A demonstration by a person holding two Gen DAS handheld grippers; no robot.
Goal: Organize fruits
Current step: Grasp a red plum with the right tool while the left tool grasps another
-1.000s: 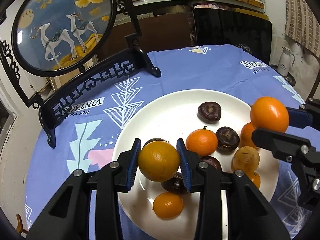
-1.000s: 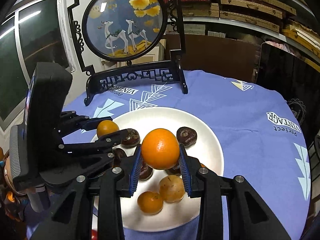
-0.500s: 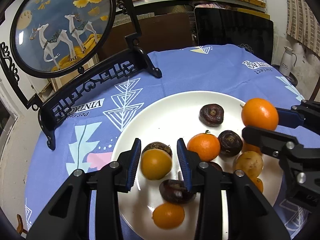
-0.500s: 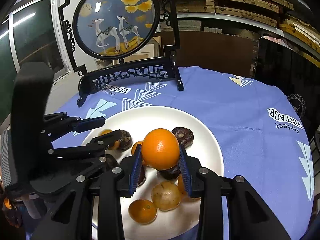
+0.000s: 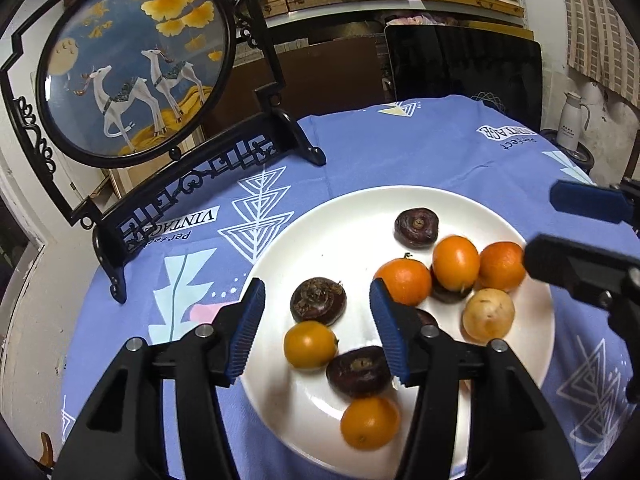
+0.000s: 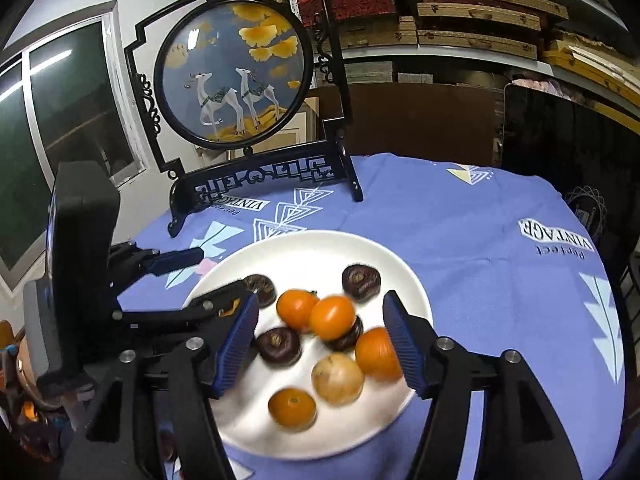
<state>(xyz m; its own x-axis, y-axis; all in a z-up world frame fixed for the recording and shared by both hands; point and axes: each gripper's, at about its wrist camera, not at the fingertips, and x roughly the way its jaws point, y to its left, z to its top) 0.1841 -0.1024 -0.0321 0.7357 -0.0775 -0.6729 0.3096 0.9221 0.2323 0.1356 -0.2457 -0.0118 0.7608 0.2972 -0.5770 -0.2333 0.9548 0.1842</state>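
A white plate (image 5: 360,208) (image 6: 312,248) on the blue tablecloth holds several oranges, a few dark purple-brown fruits and one pale yellow-brown fruit (image 5: 488,314) (image 6: 338,378). My left gripper (image 5: 317,286) (image 6: 220,272) hovers over the plate's left part, its jaws opening. Nothing is pressed between them; a yellow-orange fruit (image 5: 310,344) and a dark fruit (image 5: 318,300) lie on the plate below. My right gripper (image 6: 320,300) (image 5: 542,226) is over the plate's right part, jaws opening too. An orange (image 6: 332,316) (image 5: 456,262) rests loose on the pile beneath it.
A round deer picture (image 5: 136,64) (image 6: 232,80) in a black stand rises at the table's far left. A black chair back (image 5: 464,68) stands behind the table and a white jug (image 5: 572,124) off to the right. Bare tablecloth (image 6: 480,240) stretches right of the plate.
Both grippers have opened and let go of their oranges, which now lie on the plate. The left one dropped first, the right one just now.
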